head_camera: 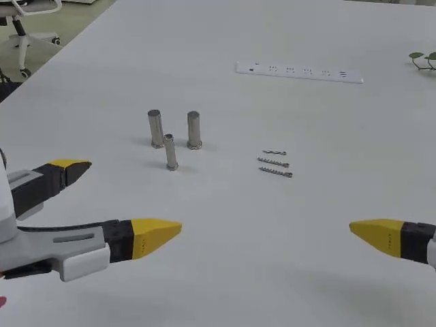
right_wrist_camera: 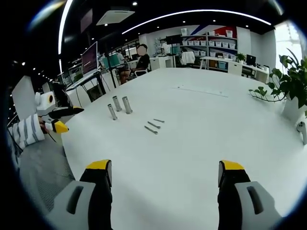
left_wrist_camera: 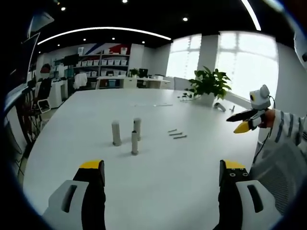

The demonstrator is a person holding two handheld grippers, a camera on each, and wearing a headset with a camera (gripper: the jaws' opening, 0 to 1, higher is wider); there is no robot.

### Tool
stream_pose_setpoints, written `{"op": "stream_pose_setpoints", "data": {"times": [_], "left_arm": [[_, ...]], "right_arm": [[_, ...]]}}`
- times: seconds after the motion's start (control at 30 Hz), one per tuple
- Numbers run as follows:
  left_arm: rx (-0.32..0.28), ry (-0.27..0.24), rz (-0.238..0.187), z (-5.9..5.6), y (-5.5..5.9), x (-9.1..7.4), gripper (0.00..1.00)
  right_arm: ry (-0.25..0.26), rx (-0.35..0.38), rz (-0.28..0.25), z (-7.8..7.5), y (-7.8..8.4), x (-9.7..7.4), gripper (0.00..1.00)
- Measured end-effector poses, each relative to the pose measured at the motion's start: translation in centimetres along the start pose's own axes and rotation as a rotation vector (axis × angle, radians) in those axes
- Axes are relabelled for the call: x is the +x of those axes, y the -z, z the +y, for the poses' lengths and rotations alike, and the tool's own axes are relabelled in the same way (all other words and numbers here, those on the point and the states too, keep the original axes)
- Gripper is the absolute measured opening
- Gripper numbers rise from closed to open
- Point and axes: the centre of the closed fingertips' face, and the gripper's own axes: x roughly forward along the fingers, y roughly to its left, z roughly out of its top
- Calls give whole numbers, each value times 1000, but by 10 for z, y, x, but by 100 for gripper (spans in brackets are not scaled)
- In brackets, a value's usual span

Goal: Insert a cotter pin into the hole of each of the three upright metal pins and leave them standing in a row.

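Observation:
Three upright metal pins (head_camera: pixel 155 128) (head_camera: pixel 194 129) (head_camera: pixel 170 151) stand in a loose cluster on the white table (head_camera: pixel 218 272). To their right lie three small cotter pins (head_camera: pixel 274 163) in a stack of parallel lines. My left gripper (head_camera: pixel 117 199) is open at the near left, well short of the pins, with nothing between its jaws. Of my right gripper, one yellow fingertip (head_camera: pixel 375 233) shows at the near right. The right gripper view shows the right gripper (right_wrist_camera: pixel 165 165) open and empty, with the metal pins (right_wrist_camera: pixel 120 105) and cotter pins (right_wrist_camera: pixel 153 125) far ahead.
A white power strip (head_camera: pixel 298 71) lies at the far side of the table. Leaves of a plant (head_camera: pixel 424 60) reach in at the far right edge. An office chair (head_camera: pixel 27 34) stands off the table's left. A person (right_wrist_camera: pixel 141 60) sits beyond the table's far end.

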Motion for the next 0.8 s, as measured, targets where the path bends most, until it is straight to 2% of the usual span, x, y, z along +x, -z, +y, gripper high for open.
{"op": "stream_pose_setpoints", "data": {"times": [0.1,0.2,0.27,0.4,0.8], "left_arm": [[3,-4,-5,0,-4,1,99],[-5,-3,-34,1,-14,1,99],[8,-7,-33,2,-17,2,99],[37,-13,-15,5,-18,3,99],[44,-42,18,14,-11,5,99]], "right_arm": [[4,2,2,-2,0,0,90],[5,5,-3,-3,0,-1,90],[7,7,-4,-4,-1,-1,90],[10,7,-6,-5,-2,-2,90],[15,7,-11,-6,-5,-1,90]]}}
